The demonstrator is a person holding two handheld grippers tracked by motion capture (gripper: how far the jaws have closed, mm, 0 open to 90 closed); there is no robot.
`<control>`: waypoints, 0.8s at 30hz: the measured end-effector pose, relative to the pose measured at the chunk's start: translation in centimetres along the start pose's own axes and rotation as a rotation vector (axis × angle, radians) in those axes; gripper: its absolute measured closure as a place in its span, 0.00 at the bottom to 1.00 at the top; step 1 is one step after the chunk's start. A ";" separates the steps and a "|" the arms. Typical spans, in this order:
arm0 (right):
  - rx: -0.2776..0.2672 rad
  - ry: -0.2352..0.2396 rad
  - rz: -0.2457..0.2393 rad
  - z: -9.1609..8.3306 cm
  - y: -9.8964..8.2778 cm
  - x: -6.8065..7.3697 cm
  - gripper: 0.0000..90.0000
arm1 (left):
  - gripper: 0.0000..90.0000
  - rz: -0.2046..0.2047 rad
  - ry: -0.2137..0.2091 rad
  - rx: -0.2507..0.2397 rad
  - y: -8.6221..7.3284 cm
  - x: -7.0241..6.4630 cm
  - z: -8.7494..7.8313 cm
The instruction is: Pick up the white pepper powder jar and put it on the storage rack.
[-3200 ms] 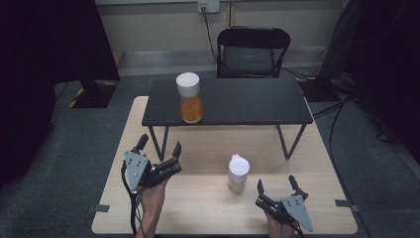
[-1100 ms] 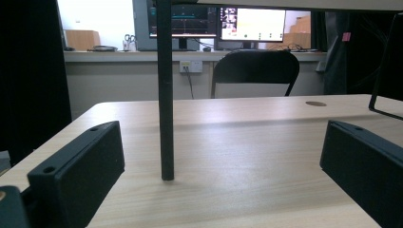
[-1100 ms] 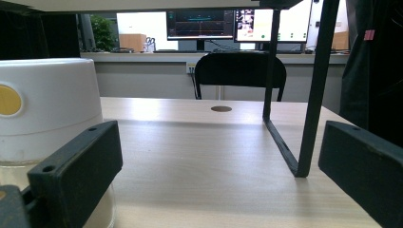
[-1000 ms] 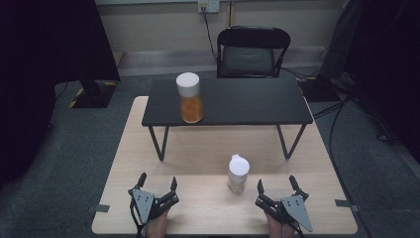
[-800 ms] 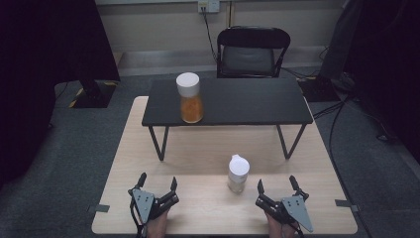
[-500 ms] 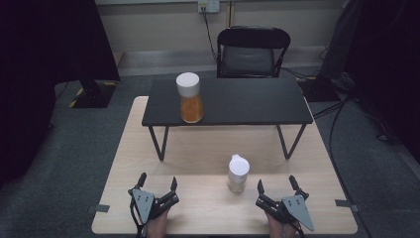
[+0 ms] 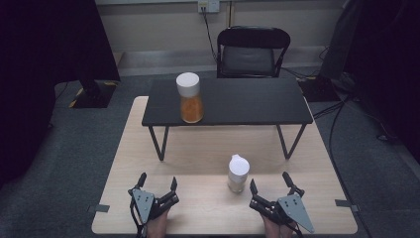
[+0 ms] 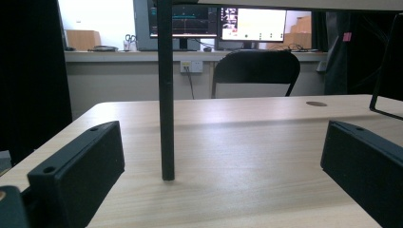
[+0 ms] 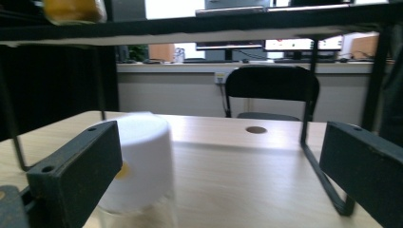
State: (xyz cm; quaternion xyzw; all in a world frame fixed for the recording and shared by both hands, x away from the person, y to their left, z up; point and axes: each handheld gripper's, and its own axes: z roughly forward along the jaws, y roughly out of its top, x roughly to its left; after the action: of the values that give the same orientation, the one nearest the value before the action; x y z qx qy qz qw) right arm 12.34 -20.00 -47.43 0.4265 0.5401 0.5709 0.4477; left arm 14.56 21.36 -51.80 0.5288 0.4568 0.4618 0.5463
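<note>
A small clear jar with a white lid (image 7: 237, 173) stands on the light wooden table (image 7: 198, 158), just ahead and left of my right gripper (image 7: 270, 185). In the right gripper view the jar (image 9: 142, 166) sits close, near the left jaw. The right gripper is open and holds nothing. My left gripper (image 7: 157, 182) rests open near the table's front edge, empty. A taller jar with a white lid and orange contents (image 7: 190, 98) stands on the low black table (image 7: 257, 101), at its left part.
The black table's thin metal legs (image 8: 166, 95) stand on the wooden table; one rises directly ahead of my left gripper. A black chair (image 7: 252, 52) stands behind the tables. Dark curtains hang at left and right.
Since 3.2 s ago my left gripper has drawn back toward the front edge of the table and turned level. Over the last second nothing has moved.
</note>
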 end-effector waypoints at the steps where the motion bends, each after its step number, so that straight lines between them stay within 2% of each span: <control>1: -0.002 0.010 -0.001 0.1 0.2 0.1 0.00 | 0.00 0.000 0.000 0.000 0.0 0.0 0.0; 9: -0.020 0.083 -0.017 1.2 1.2 1.3 0.00 | 0.00 0.000 0.000 0.000 0.0 0.0 0.0; 14: -0.010 0.130 -0.005 2.1 1.1 1.5 0.01 | 0.00 0.000 0.000 0.000 0.0 0.0 0.0; 20: 0.022 0.141 -0.012 3.2 0.6 1.9 0.02 | 0.00 0.000 0.001 0.000 0.0 0.0 0.0; 24: 0.031 0.141 -0.042 3.8 0.0 2.2 0.05 | 0.00 0.000 0.001 0.000 0.0 0.0 0.0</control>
State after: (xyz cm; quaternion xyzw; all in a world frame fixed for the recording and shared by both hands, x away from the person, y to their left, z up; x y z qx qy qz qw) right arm 15.48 -17.00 -47.25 0.3805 0.5878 0.5817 0.4140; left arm 14.56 21.34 -51.80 0.5285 0.4571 0.4621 0.5461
